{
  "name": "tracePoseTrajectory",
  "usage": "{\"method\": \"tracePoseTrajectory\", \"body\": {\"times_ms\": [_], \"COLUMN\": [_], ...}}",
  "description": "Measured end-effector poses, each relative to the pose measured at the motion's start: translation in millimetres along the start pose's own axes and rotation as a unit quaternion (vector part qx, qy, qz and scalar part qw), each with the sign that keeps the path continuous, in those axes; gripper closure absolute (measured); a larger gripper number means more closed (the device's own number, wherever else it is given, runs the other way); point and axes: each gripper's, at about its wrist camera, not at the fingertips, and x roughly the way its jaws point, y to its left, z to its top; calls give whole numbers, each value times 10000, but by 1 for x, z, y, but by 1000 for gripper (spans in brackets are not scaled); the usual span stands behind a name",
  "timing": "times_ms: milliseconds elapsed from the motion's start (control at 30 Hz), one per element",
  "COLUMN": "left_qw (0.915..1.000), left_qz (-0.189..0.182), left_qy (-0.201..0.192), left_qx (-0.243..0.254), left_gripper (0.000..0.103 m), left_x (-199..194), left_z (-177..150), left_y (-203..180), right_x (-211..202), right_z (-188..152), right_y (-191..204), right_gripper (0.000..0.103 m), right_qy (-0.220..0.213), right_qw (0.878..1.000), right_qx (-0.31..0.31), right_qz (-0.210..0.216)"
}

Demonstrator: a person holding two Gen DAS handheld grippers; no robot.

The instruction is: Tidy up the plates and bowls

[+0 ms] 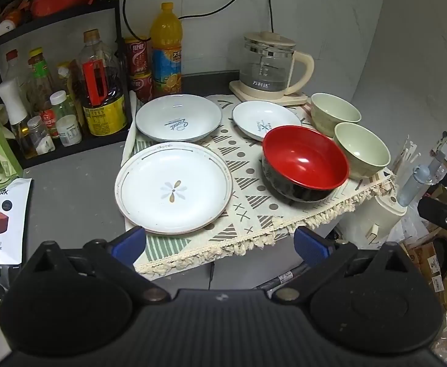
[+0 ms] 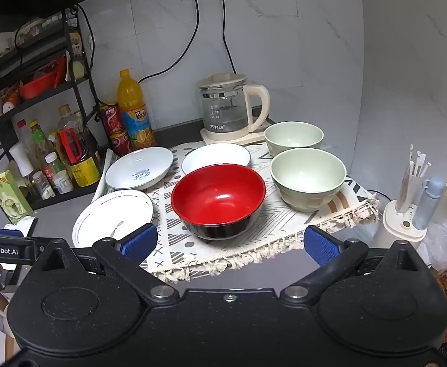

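Left wrist view: the left gripper [image 1: 220,241] hangs with its ribbed blue pads spread wide and nothing between them, above the near fringe of a woven patterned cloth [image 1: 254,214]. On the cloth lie a glossy round flower plate [image 1: 174,188], just behind it a script plate [image 1: 179,117], and a smaller plate [image 1: 266,119]. A lacquered red bowl [image 1: 305,162], black outside, sits beside two matte pale-green bowls [image 1: 360,150].

Right wrist view: the right gripper [image 2: 229,241] is likewise wide apart and empty, in front of the red bowl [image 2: 218,195]. A glass kettle [image 2: 229,110] with a cream handle stands at the back, just behind the cloth.
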Motion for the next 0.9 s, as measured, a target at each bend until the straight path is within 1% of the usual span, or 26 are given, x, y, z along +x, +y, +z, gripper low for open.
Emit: {"method": "tracePoseTrajectory", "body": {"times_ms": [133, 200, 233, 300, 800, 900], "left_qw": [10000, 9999, 9999, 10000, 9997, 9997], "left_qz": [44, 90, 103, 91, 34, 43], "left_qy": [-54, -41, -48, -8, -87, -118], "left_qx": [59, 36, 27, -19, -230, -198], "left_gripper": [1, 1, 1, 1, 3, 3], "left_x": [-8, -10, -10, -10, -16, -17], "left_z": [-2, -3, -5, -3, -4, -5], "left_y": [-8, -12, -11, -9, -7, -10], "right_x": [1, 3, -6, -10, -8, -7], "right_z": [-3, -3, -2, -1, -3, -2], "right_y": [0, 1, -7, -8, -7, -7], "right_gripper": [0, 0, 0, 0, 0, 0], "right_qy": [-42, -15, -24, -39, 8, 37], "right_qw": [10000, 10000, 10000, 9999, 9997, 9997], "right_qx": [-73, -68, -61, -83, -208, -190], "right_qz": [-33, 17, 48, 94, 129, 149]}}
